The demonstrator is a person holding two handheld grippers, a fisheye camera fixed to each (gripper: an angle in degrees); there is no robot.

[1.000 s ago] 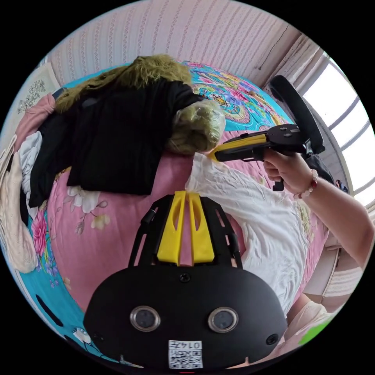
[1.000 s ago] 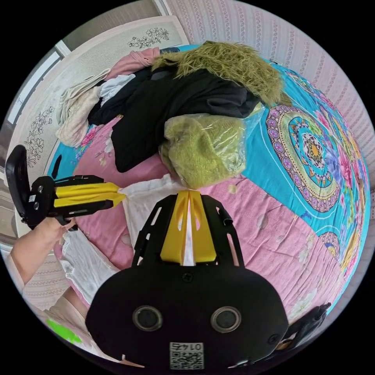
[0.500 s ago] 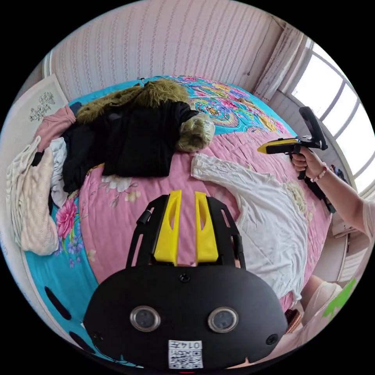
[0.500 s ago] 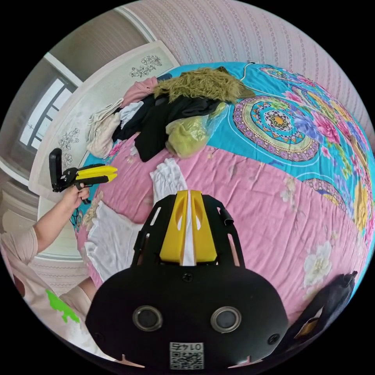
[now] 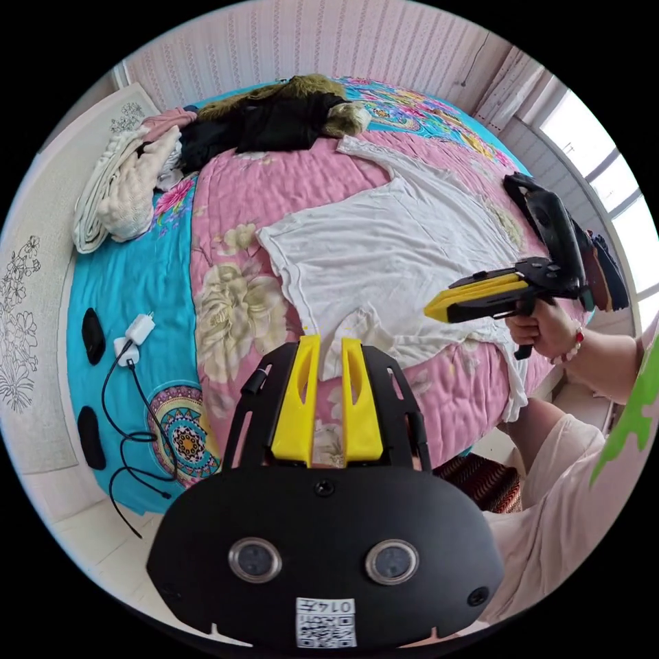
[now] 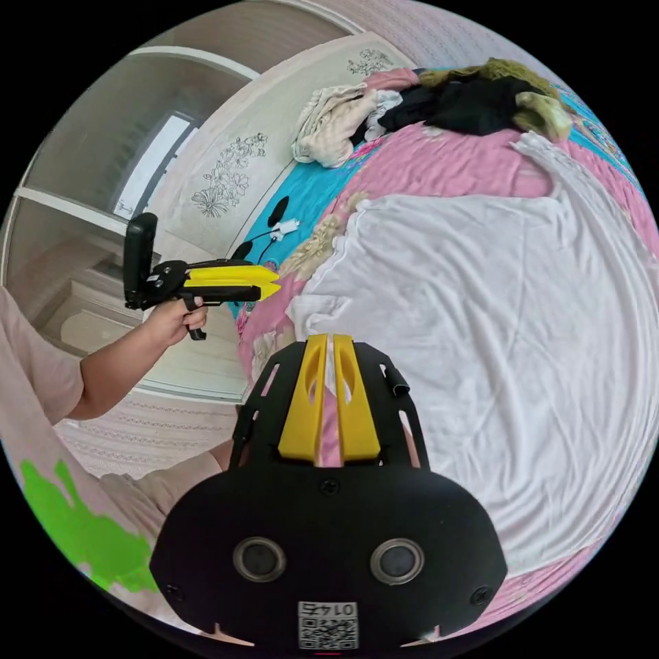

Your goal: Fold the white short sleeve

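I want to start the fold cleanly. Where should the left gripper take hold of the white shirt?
Grip the near sleeve of the white shirt, coming from the bed's near edge. It lies flat just ahead of the left gripper, whose jaws stand open, and its hem edge is free, probably easy to pinch.

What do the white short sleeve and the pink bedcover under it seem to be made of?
The white short sleeve looks like a thin, soft, matte knit, perhaps cotton: it lies limp with fine wrinkles, and faint pink seems to show through near its edges. The pink bedcover looks like a printed woven cloth, possibly quilted: it carries large flower prints and puckers in small soft ridges. Neither fibre can be told for sure.
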